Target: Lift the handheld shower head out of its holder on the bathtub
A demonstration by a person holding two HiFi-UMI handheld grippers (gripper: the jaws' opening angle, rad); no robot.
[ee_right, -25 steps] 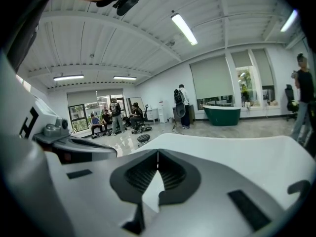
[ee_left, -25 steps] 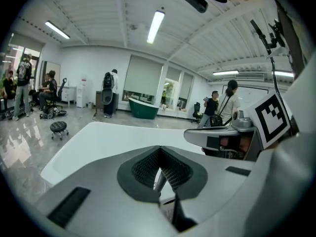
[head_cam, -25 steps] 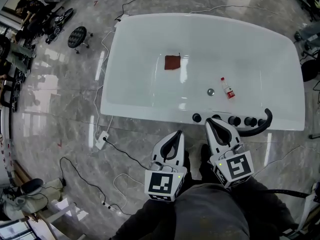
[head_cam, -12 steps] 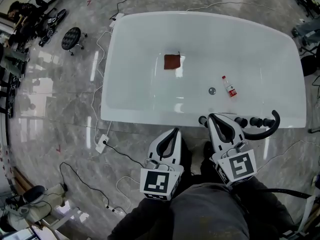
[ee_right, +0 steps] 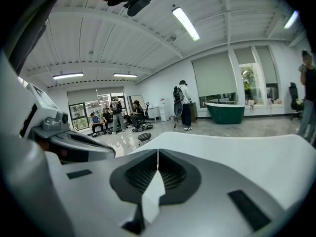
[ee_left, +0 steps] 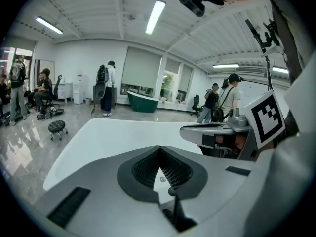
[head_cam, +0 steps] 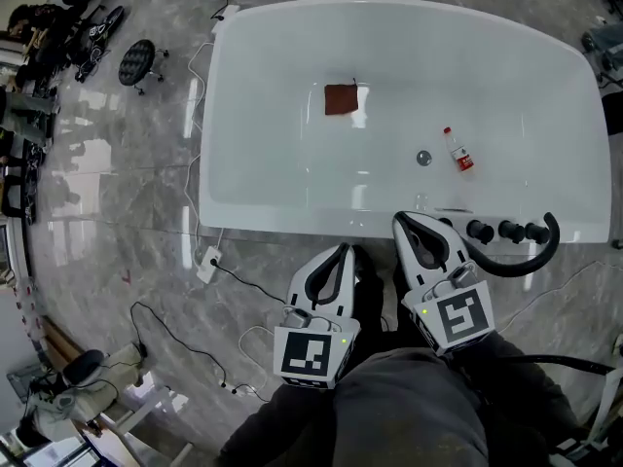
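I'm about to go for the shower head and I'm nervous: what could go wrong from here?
1. The right gripper is shut at the bathtub's rim; reaching like that could knock the black fittings rather than grip anything.
2. The black hose loops off the rim and may snag on lifting.
3. A power strip and cables by the feet could trip you.

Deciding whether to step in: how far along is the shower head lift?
Done: nothing yet; the shower head sits at the bathtub rim. In hand: nothing; left gripper and right gripper are shut, empty, short of it. Left: reach, grasp, lift.
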